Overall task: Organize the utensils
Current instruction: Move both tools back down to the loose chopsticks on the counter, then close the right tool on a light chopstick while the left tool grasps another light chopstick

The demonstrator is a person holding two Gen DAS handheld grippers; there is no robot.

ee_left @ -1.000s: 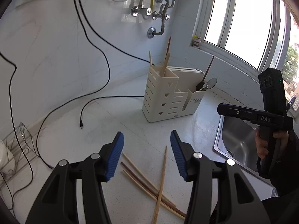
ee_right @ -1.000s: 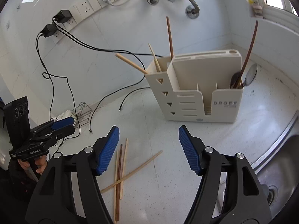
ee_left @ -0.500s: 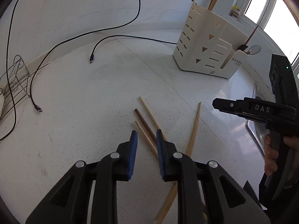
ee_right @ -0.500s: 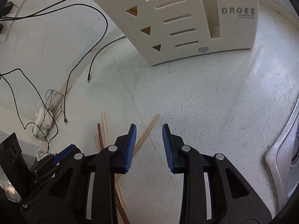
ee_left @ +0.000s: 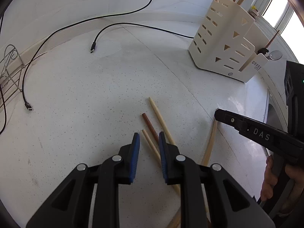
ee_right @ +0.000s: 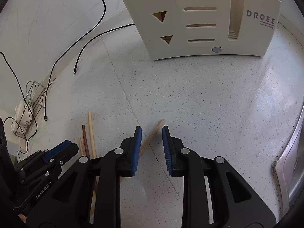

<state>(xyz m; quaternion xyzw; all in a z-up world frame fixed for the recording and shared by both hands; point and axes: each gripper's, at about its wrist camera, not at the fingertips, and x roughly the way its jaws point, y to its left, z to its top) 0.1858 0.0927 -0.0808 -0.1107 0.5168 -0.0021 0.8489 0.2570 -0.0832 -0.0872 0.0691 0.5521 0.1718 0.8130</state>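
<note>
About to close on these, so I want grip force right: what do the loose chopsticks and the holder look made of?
The pale chopsticks look like bare bamboo or wood: matte tan. The dark chopstick looks like reddish-brown wood, possibly lacquered. The holder seems moulded cream plastic: smooth, with clean cut-outs and printed lettering.

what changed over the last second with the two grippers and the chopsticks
Both grippers dropped from above the counter toward the chopsticks and narrowed their fingers. The left gripper now straddles a light chopstick and a brown one; the right gripper straddles a lone tan chopstick. Nothing is gripped yet. The chopsticks, holder and cables stayed put.
</note>
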